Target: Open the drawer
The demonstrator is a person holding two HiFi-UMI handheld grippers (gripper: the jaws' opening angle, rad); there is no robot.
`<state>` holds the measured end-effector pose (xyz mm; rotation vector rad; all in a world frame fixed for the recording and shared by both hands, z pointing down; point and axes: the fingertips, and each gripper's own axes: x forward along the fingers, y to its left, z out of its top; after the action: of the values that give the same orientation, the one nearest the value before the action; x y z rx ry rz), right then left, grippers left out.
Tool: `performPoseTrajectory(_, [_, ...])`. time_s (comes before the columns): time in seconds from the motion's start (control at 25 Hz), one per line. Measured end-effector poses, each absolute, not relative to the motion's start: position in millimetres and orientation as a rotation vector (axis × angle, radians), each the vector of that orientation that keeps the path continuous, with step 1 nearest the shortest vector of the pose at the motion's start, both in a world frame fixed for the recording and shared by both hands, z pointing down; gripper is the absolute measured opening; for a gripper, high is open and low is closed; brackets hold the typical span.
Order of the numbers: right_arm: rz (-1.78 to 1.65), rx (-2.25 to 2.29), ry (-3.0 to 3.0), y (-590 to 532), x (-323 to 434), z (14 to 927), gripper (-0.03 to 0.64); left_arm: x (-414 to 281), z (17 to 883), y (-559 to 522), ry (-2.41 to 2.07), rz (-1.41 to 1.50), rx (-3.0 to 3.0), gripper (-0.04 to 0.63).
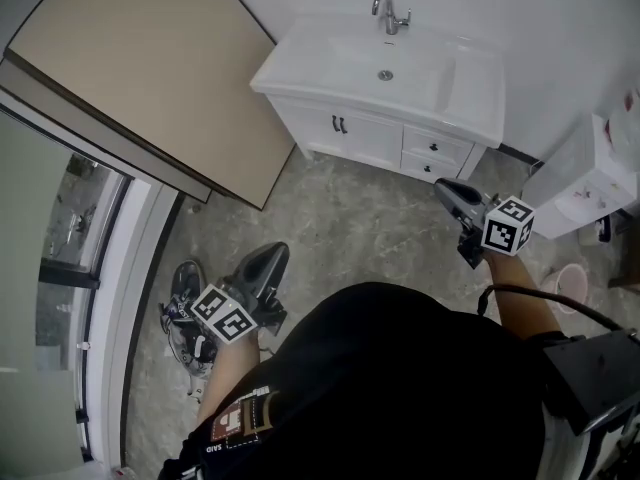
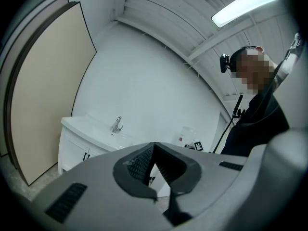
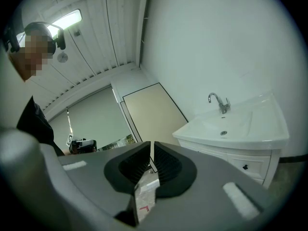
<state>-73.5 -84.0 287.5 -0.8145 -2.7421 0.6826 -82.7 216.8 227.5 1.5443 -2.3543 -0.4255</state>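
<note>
Square-marked left gripper [image 1: 274, 255] and right gripper [image 1: 443, 187] before the white drawer [image 1: 435, 149]

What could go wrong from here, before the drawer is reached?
1. The right gripper is shut and short of the vanity. It must open before taking the small drawer knob, which could slip.
2. The door handles sit nearby, and pulling those would open the cupboard instead.
</note>
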Motion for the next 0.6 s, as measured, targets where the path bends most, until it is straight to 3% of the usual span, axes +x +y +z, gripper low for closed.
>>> performPoseTrajectory(0.6, [0.666,-0.475,-2.845,7,-214,269,0.003,-282,214,316,-2.171,-0.446,1.804,0.000])
